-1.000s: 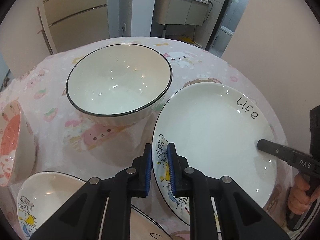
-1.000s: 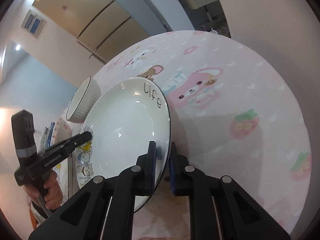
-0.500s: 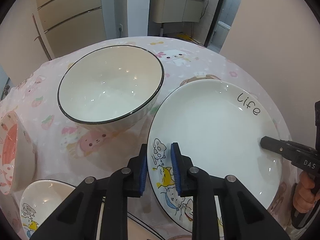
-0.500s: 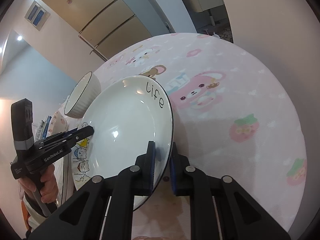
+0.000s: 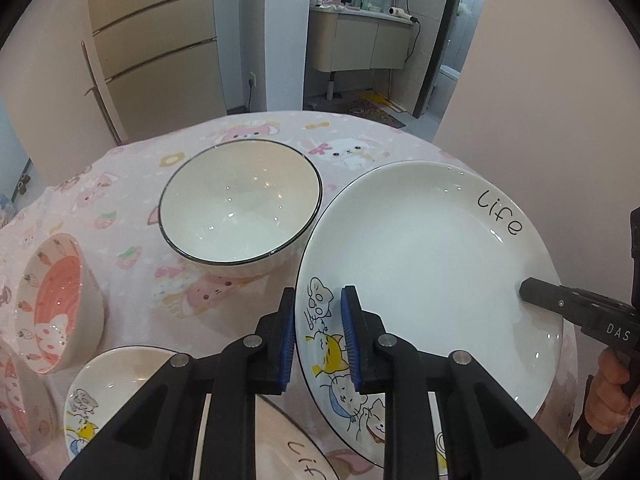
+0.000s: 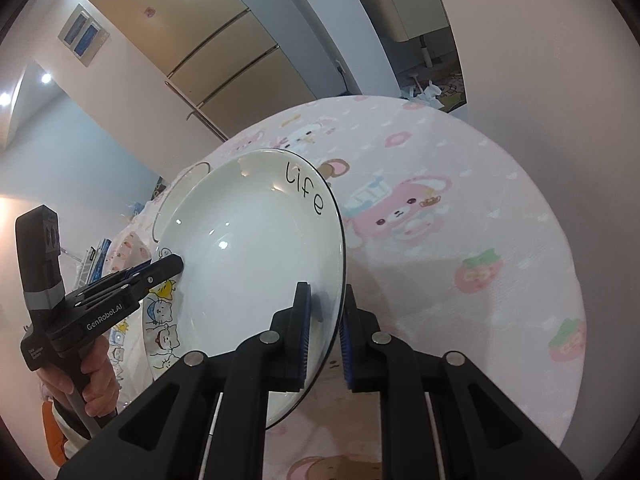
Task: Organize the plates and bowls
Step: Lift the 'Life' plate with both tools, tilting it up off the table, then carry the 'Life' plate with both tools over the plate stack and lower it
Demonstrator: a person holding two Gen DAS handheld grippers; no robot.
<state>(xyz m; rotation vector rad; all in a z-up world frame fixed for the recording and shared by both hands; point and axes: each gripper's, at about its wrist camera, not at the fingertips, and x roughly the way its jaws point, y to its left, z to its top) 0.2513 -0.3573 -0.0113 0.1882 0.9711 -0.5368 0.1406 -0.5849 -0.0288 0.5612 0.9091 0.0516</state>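
White glazed ceramic plate w/ thin black rim, "Life" lettering and cartoon cats (image 5: 428, 264), held tilted above the worktop, clamped at opposite edges. Left hand-held gripper (image 5: 318, 340) closed on the cat-printed near rim, blue pads either side of the edge. Right hand-held gripper (image 6: 324, 332) closed on the plain rim opp. side, rim pinched between blue pads (image 6: 305, 320). Each gripper seen in the other's view, w/ a hand on its grip. Just beside plate, to its left: large white ribbed bowl w/ black rim (image 5: 240, 212), upright on worktop, empty. Further left: pink-and-white bowl w/ strawberry print (image 5: 56, 300), lying tipped on its side. Near bottom edge, below left gripper: 2nd cat-printed white dish (image 5: 116, 392), partly hidden, and another "Life" plate (image 5: 296, 456) barely showing. Round worktop under pink cartoon-animal tablecloth (image 6: 460, 208).
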